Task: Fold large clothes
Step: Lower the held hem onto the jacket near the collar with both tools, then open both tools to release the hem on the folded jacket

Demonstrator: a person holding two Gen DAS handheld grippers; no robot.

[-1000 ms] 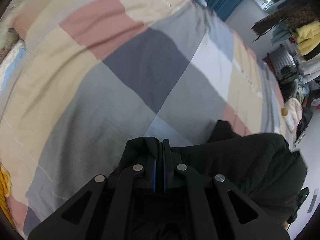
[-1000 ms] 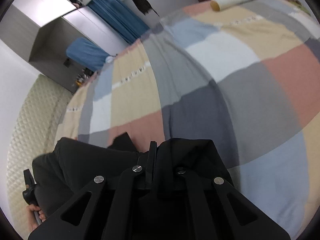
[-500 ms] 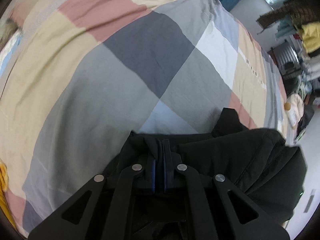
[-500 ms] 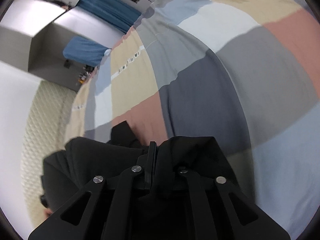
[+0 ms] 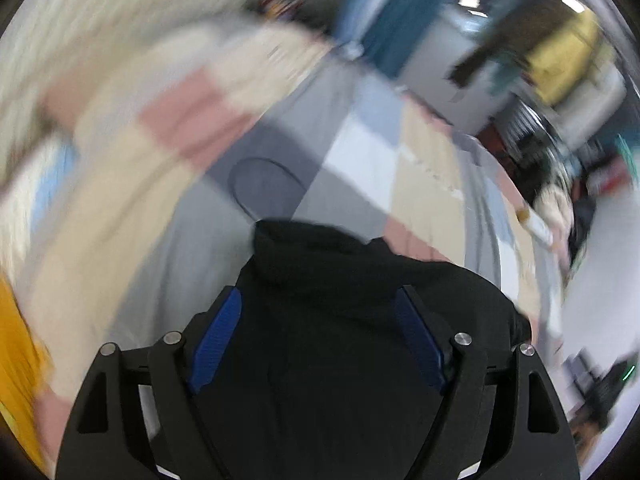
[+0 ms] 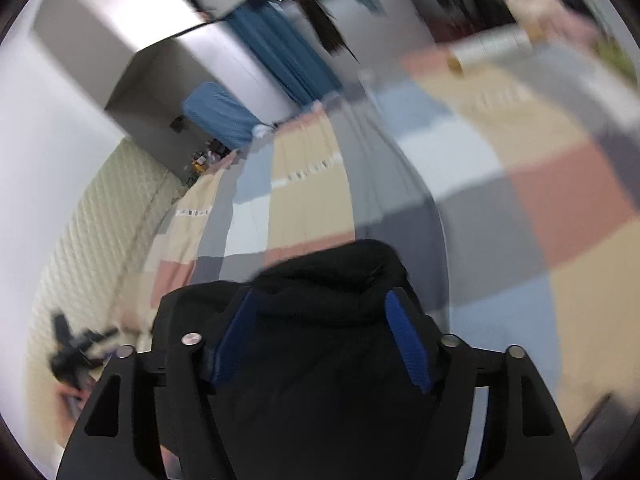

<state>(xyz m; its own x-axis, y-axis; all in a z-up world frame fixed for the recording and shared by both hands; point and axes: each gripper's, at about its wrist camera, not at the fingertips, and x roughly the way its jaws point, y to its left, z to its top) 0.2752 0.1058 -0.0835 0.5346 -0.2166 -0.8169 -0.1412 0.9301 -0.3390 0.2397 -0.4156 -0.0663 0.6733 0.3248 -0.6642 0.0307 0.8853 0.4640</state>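
Note:
A black garment (image 5: 340, 280) lies bunched on the patchwork bedspread (image 5: 192, 128). In the left wrist view my left gripper (image 5: 318, 300) is open, its blue pads (image 5: 218, 336) spread wide either side of the black cloth. In the right wrist view my right gripper (image 6: 320, 304) is open too, blue pads (image 6: 404, 340) apart, with the same black garment (image 6: 332, 276) lying between and under them on the bedspread (image 6: 460, 168). Both views are blurred by motion.
A pale roll (image 6: 492, 46) lies at the bed's far edge, also in the left view (image 5: 538, 226). Blue curtain (image 6: 288, 52), grey wardrobe (image 6: 132, 40) and a quilted headboard (image 6: 92, 232) stand around. Yellow cloth (image 5: 16, 356) lies at the left.
Both grippers have opened and let go of the black garment, which now lies on the bedspread. Both cameras have tilted up and drawn back quickly.

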